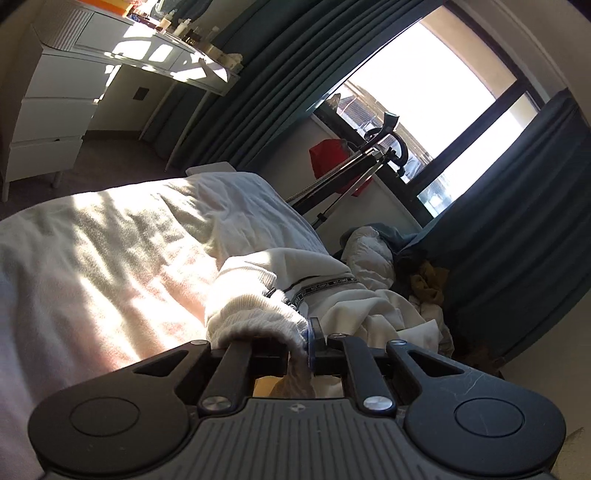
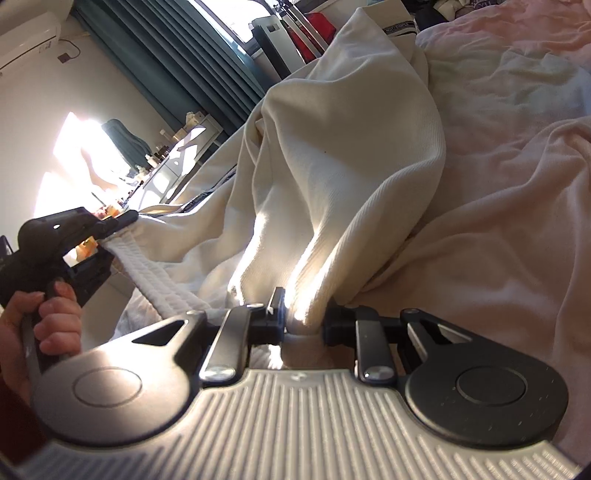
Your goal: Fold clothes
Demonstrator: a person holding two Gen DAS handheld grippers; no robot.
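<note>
L gripper (image 1: pixel 295 345): fingers clenched on the ribbed hem of a cream sweatshirt (image 1: pixel 332 291), knit bunched between the pads. No earlier view to compare. Same gripper seen in R wrist view (image 2: pixel 122 221), far left, held by a hand (image 2: pixel 40 317) wrapped round its grip; ribbed band runs from it toward the R gripper.

R gripper (image 2: pixel 304 314): fingers clenched on a thick fold of the same sweatshirt (image 2: pixel 343 147); cloth rises from the pads in a tented heap, sunlit at the pinch.

Sweatshirt lies on the bed (image 1: pixel 110 258), on a pale pinkish cover, near the bed's edge by the window (image 1: pixel 424 92).

Writing: dark woven tape (image 1: pixel 325 286) w/ white repeated lettering across the sweatshirt, too small to read reliably. Same tape at top of R view (image 2: pixel 397 29), also unreadable.

Background: teal curtain (image 1: pixel 258 74), white counter (image 1: pixel 147 55) w/ bottles, red bag (image 1: pixel 328 155), black tripod (image 1: pixel 351 173), clothes pile (image 1: pixel 406 266) on floor beside bed.
</note>
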